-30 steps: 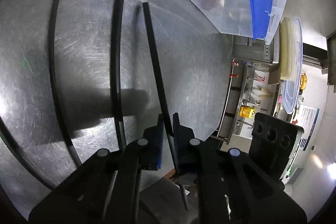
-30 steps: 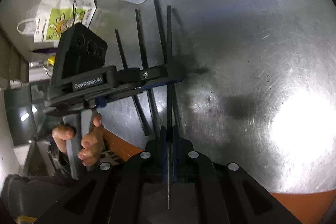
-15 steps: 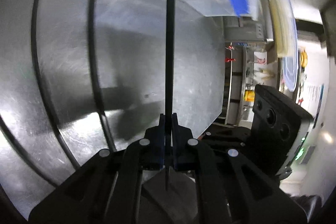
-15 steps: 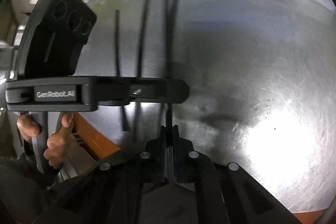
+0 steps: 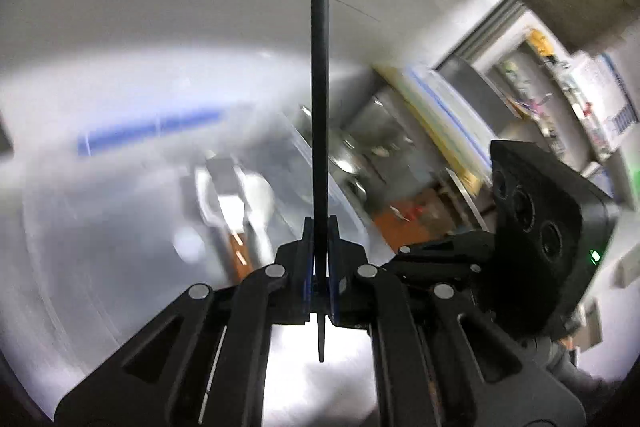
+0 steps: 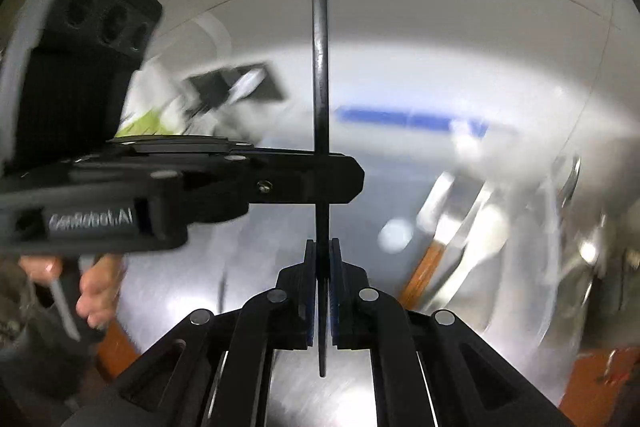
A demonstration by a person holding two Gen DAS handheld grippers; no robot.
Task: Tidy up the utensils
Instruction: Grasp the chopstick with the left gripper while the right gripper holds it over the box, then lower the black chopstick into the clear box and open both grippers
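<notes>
I've got a long black chopstick [image 5: 320, 99] pinched in my left tongs [image 5: 320, 247], jaws closed tight on its thin end, and the thick blunt end juts far ahead of me. My right tongs [image 6: 323, 267] are clamped the same way on a second black chopstick [image 6: 320, 67], which crosses just in front of the left tool's black side plate in the right wrist view. Both sticks are in the air, off the steel tabletop [image 6: 280, 395], which shows as a bright patch near the tools.

Far ahead, blurred, sits a clear plastic storage bin with a blue strip [image 6: 408, 117], and pale spoon-like utensils and an orange handle [image 5: 240, 247] show through its wall. I judge that's where these sticks belong.

To do this well I'd keep both grips firm, since each stick is held near one end and could swing or slip. I'd carry them level with each other, tips pointing the same way, clear the bin's rim before lowering, and let go only once each stick lies along the bin's bottom.
</notes>
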